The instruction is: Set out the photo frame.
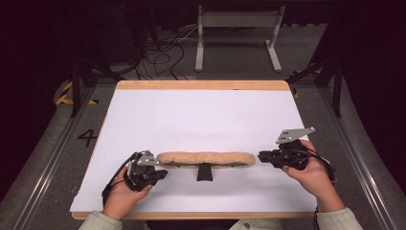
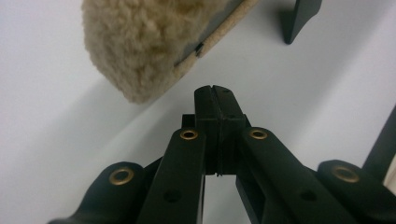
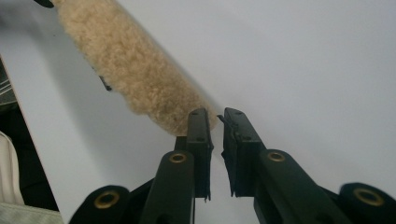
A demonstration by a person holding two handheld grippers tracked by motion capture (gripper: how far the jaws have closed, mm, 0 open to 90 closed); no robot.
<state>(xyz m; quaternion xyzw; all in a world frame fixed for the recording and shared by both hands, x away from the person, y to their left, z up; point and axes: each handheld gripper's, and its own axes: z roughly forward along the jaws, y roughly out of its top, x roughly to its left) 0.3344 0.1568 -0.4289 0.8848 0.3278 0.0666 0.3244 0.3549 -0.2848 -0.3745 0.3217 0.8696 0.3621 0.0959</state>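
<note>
Lies crosswise near the table's (image 1: 143,115) front edge, fleecy mop pad (image 1: 206,158) on its black handle stub (image 1: 204,172) — flanked by left gripper (image 2: 215,100), pressed together, and right gripper (image 3: 215,122), slightly parted, empty — poised at both ends, likely for lifting.

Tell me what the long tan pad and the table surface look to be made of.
Fluffy pad: curly beige pile, probably lambswool or synthetic fleece, matte; a flat grey backing plate with tan edging shows underneath in the left gripper view. Table: smooth matte white top, likely laminate or a sheet, over a light wooden edge.
</note>
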